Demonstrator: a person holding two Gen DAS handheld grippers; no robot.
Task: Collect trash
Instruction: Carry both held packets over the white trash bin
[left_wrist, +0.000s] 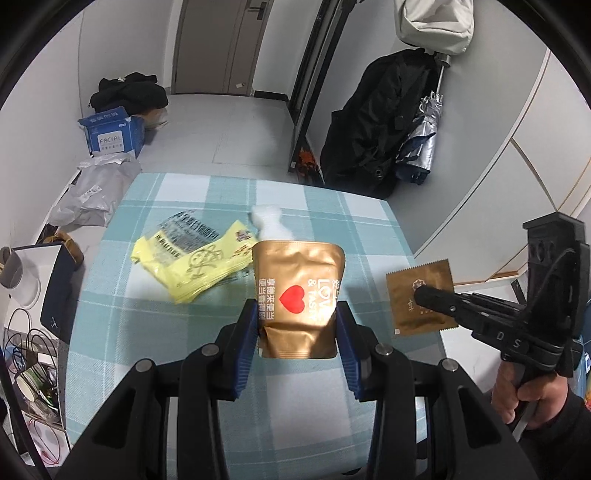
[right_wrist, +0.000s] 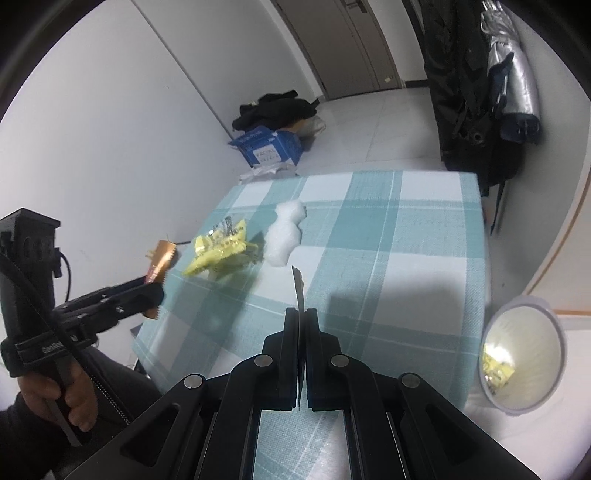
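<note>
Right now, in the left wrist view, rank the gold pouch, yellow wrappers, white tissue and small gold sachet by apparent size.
1. Gold pouch, though nearness to the camera inflates it.
2. Yellow wrappers, close behind.
3. Small gold sachet.
4. White tissue, partly hidden.

The lower edge of the gold pouch (left_wrist: 301, 299) is hidden behind the left gripper (left_wrist: 297, 328) body, and its print is partly washed out by glare. The white wad (left_wrist: 271, 223) is half covered by the pouch top. Print on the yellow wrappers (left_wrist: 195, 264) is too warped to be read. The small gold sachet (left_wrist: 421, 297) is partly masked by the right gripper (left_wrist: 424, 293) tip; in the right wrist view it is seen edge-on only (right_wrist: 297, 291). The bin (right_wrist: 522, 354) contents are blown out by light, only a yellow scrap made out. The right hand (left_wrist: 532, 398) is cut off by the frame edge. The table (right_wrist: 406, 258) near edge is hidden under the gripper bodies.
</note>
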